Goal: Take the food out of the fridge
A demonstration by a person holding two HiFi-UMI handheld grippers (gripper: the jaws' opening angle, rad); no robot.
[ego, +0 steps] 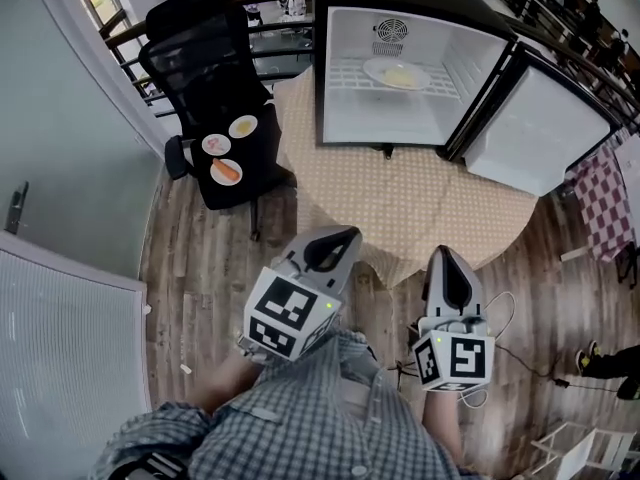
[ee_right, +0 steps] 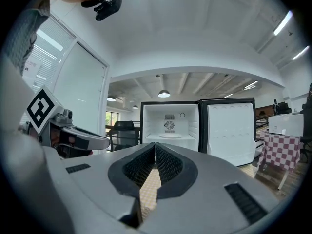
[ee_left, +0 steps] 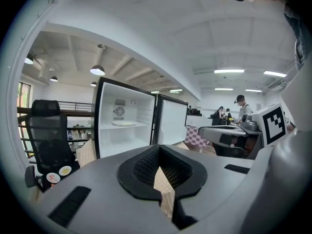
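White-walled fridge (ego: pixel 440 48) stands open at the far end of a table (ego: pixel 400 208) covered in tan cloth, its door (ego: pixel 535 133) swung out to the right. One plate (ego: pixel 370 72) with pale food (ego: pixel 402 77) sits on the wire shelf (ego: pixel 340 76), towards the back. The floor of the fridge below looks bare.

Black chair (ego: pixel 195 53) at far left carries three plates of food (ego: pixel 227 158) on its seat, likely the set-down spot.

Left gripper (ego: pixel 340 236) and right gripper (ego: pixel 446 256) hang near the person, well apart from the fridge. Both point roughly at the opening. Each has its fingers pressed together with nothing between them.

Notes for the reach, as judgement:
- Spread the fingers before they enter the cabinet, not inside it.
- Come in level, just above the shelf, and take the near rim of the plate.
- A shallow plate tips easily; a second grip on the opposite rim would steady it.
- Draw straight back, clear of the door edge on the right.
- Keep it flat so the food does not slide.
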